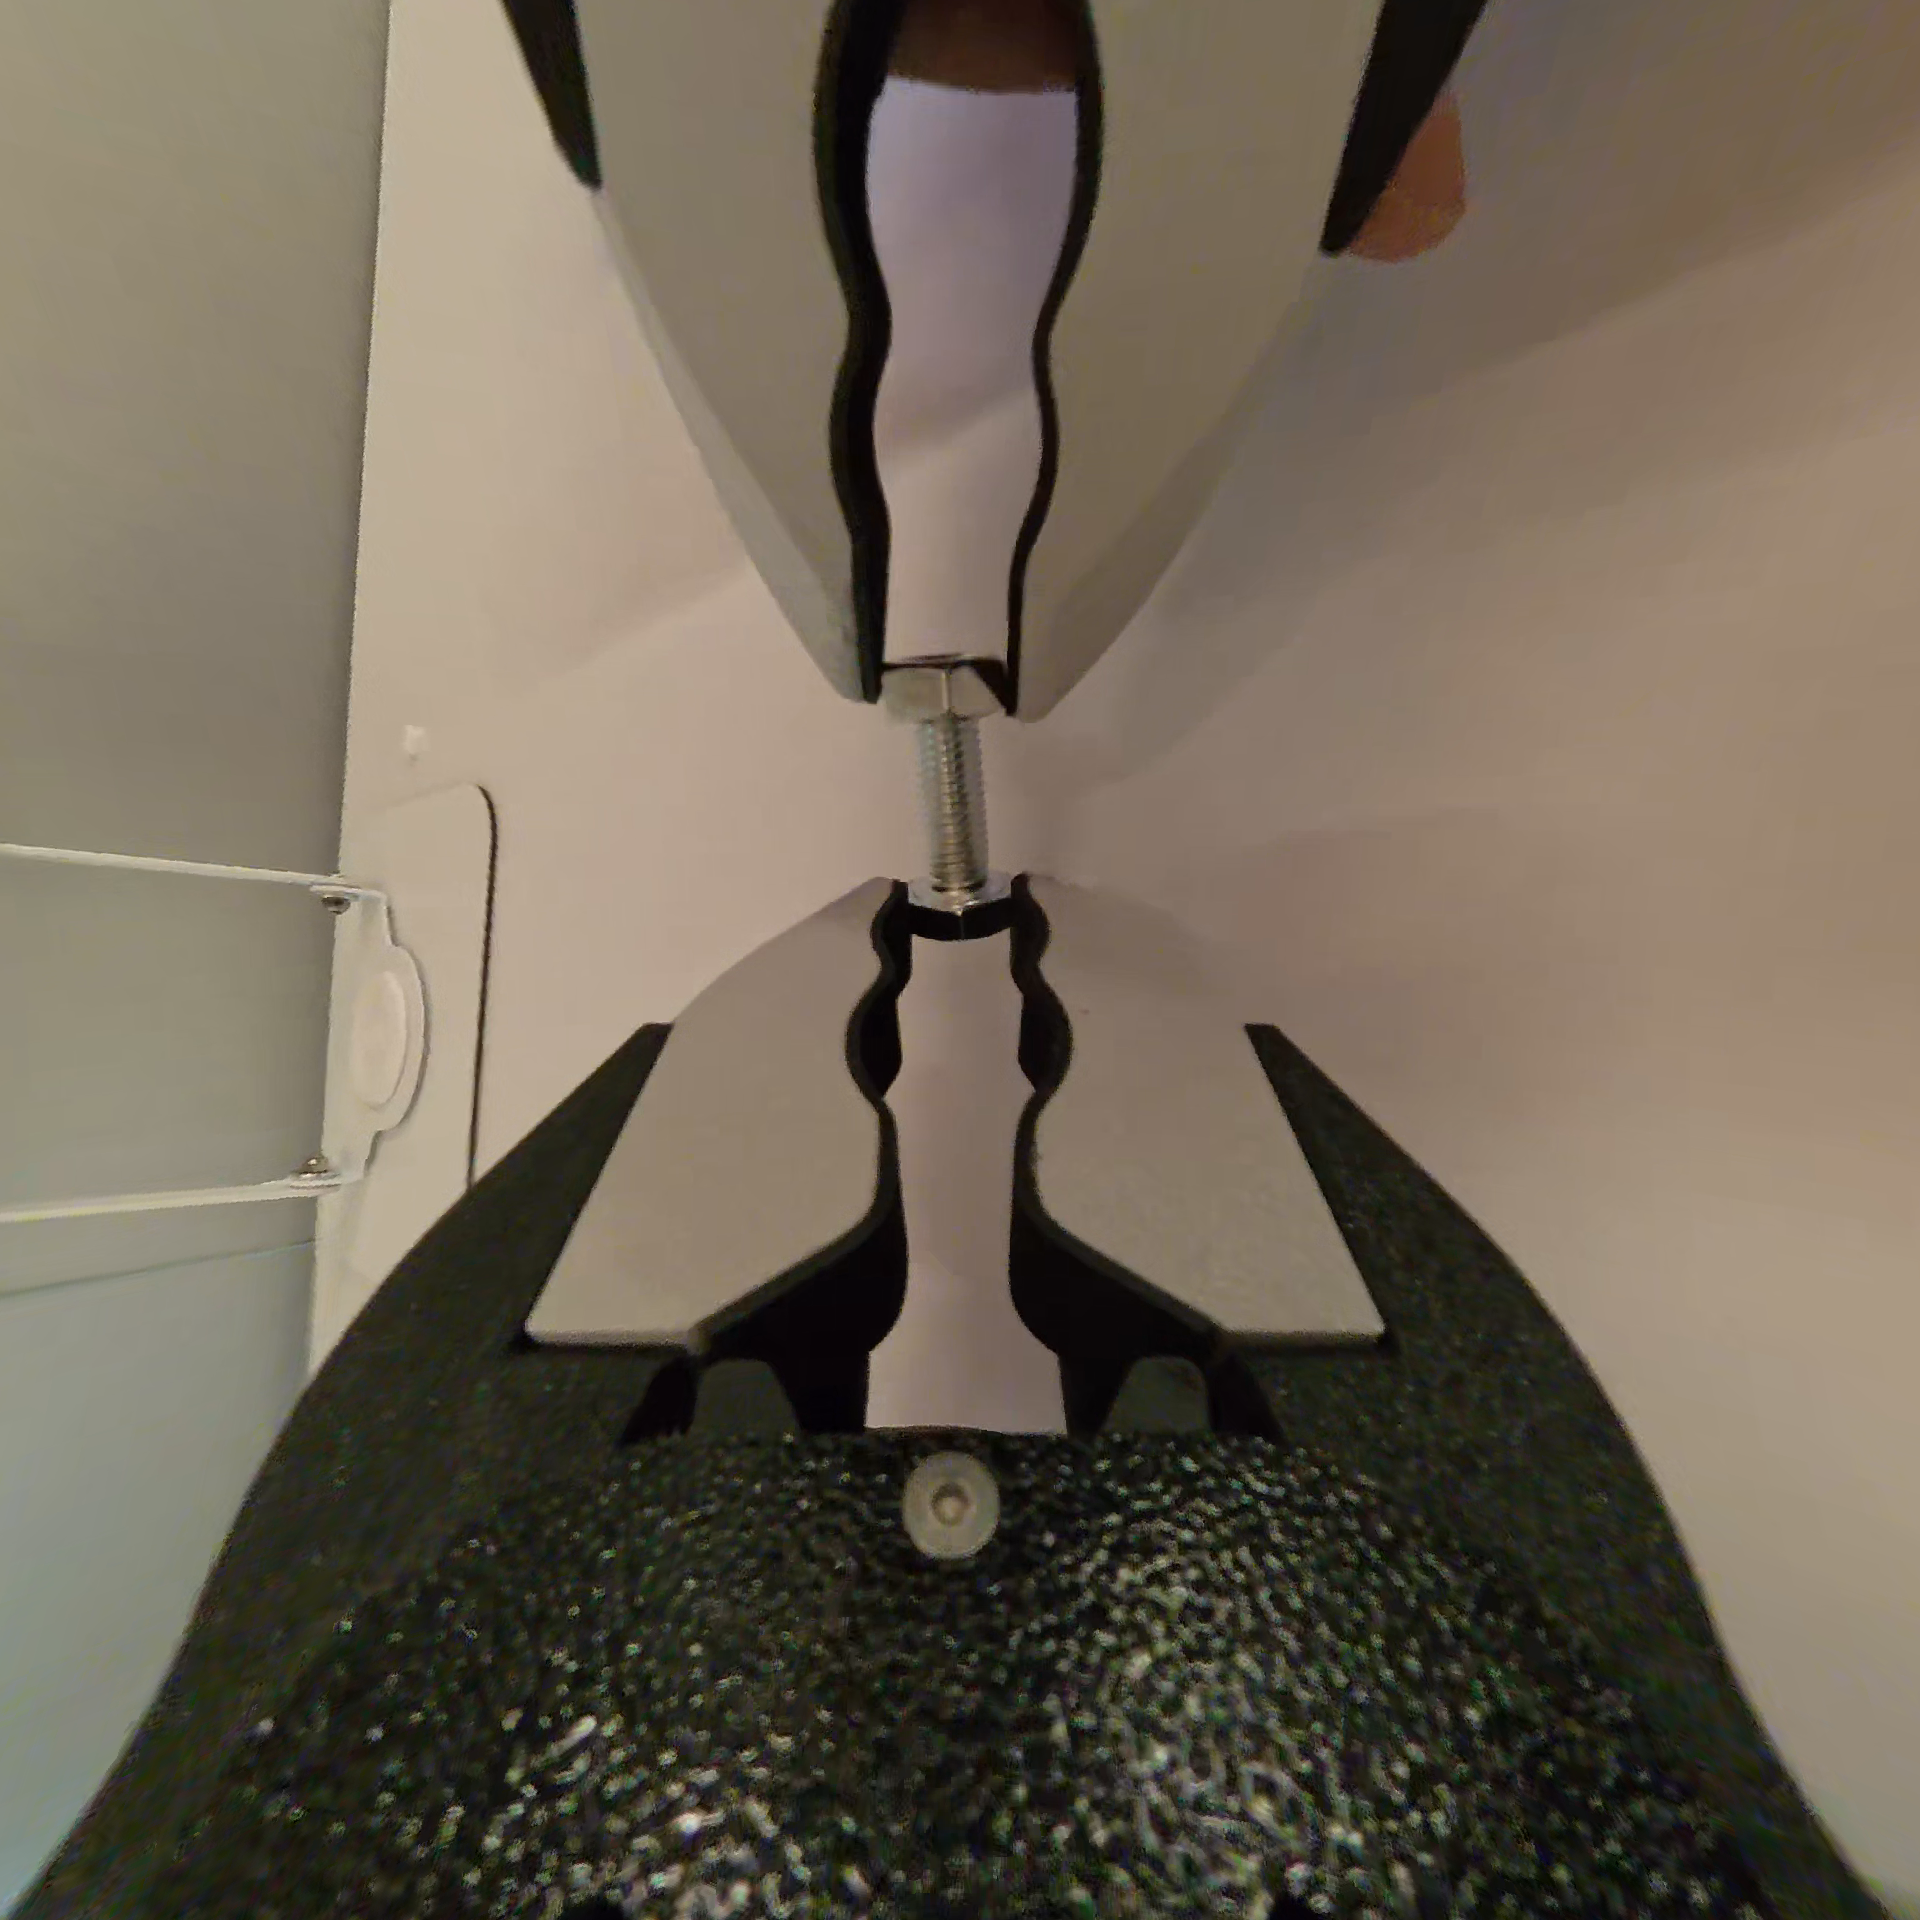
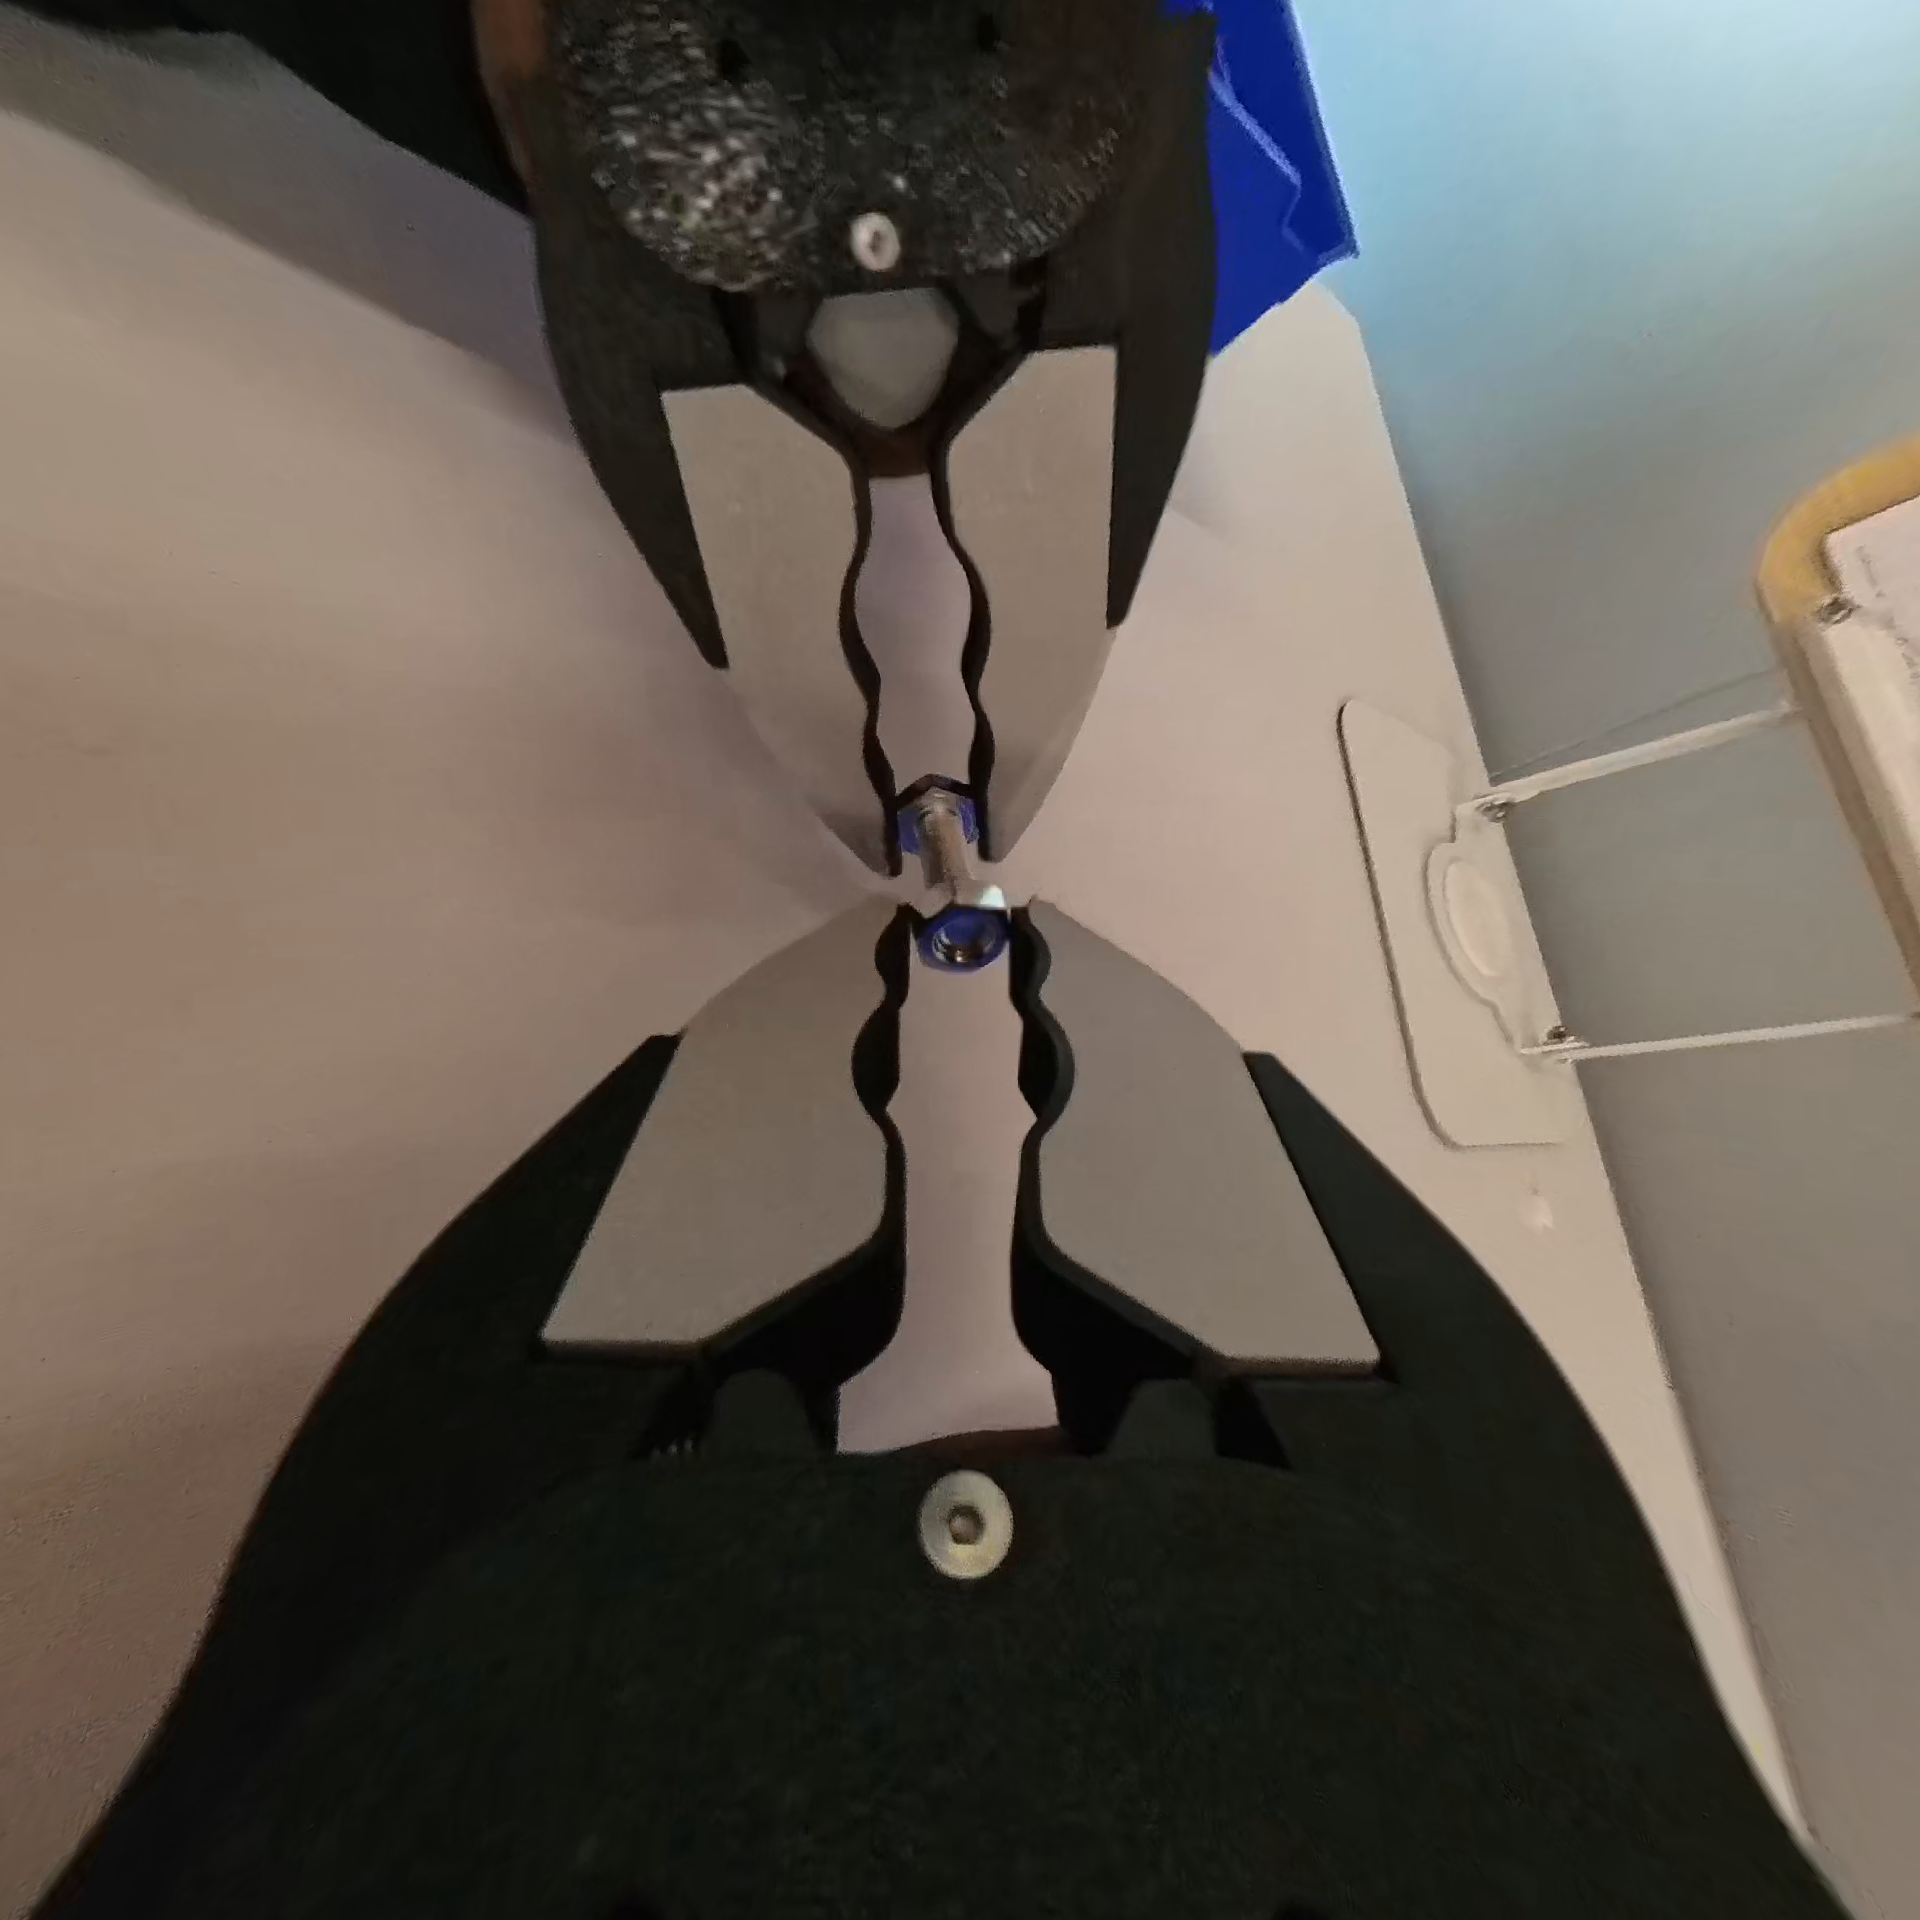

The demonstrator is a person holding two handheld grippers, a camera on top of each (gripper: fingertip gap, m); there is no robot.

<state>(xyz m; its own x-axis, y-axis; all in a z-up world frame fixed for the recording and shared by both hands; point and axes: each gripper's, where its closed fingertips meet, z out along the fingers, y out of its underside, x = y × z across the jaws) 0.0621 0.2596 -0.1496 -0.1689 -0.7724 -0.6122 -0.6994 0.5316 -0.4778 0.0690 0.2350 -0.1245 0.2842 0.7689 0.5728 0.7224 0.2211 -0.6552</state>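
Your two hand-held grippers meet tip to tip above a white tabletop (image 1: 1455, 831). Your left hand-held gripper (image 1: 951, 909) is nearly closed, its black pads pressing on a silver hex nut (image 1: 951, 902). Your right hand-held gripper (image 2: 958, 935) is likewise narrowly closed, on the hex head of a silver bolt (image 1: 948, 800). The bolt's threaded shaft spans the short gap between the two, its end entering the nut. A clear bracket (image 1: 364, 1023) with wire rods sits at the tabletop's edge, and something blue (image 2: 1273, 208) shows behind the left hand-held gripper.
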